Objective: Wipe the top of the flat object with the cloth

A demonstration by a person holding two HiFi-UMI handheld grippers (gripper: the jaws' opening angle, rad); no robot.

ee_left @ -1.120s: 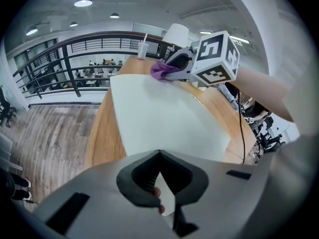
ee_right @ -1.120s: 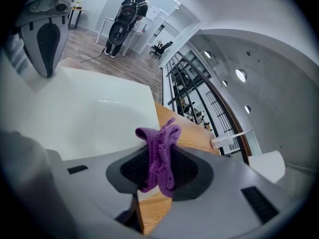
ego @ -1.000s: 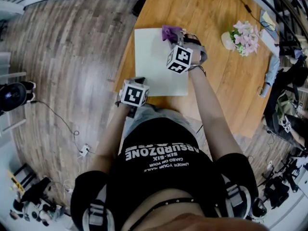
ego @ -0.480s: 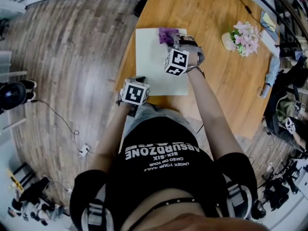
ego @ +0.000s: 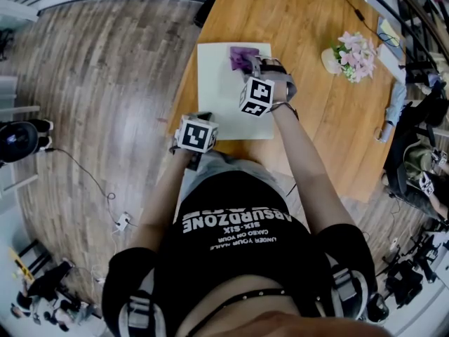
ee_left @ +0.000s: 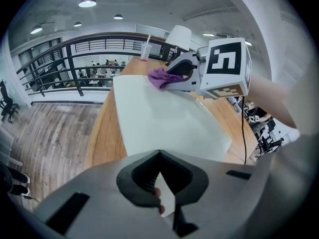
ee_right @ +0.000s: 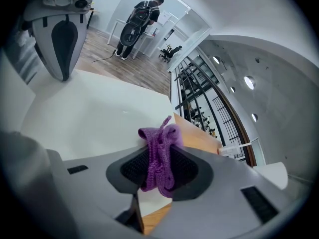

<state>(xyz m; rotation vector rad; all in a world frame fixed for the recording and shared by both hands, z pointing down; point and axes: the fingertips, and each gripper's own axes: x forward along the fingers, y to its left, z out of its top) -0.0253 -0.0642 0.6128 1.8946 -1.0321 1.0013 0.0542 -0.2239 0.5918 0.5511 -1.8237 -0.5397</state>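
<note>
Right gripper view: right gripper (ee_right: 160, 156) clenched on the purple cloth (ee_right: 159, 136); cloth bunched between the two dark pads, a loose end sticking out past the tips; that end lies on the white flat board (ee_right: 89, 118), at the board's far edge and right of its middle; wooden table (ee_right: 199, 136) shows just beyond that edge.

Head view: board lies flat on the table, its left edge close to the table's left edge; right arm reaches across the board's right half, the marker cube over the board.

Left gripper view: left gripper (ee_left: 159, 153) has its jaw tips pressed together, nothing pinched between them; white of the board shows through the gap lower down between the pads, with a fingertip (ee_left: 157, 194) just below; this gripper sits at the board's near left corner; whether it bears down on the board or only hovers there, cannot tell; from here the cloth and the right gripper show at the board's far end, cloth touching the surface.

Pot of pink flowers (ego: 353, 51) stands on the table to the right of the board, well apart from it; a cup with a straw (ee_left: 145, 51) stands beyond the board's far edge; a person with a backpack (ee_right: 142, 16) stands on the floor well beyond the board's near end.
</note>
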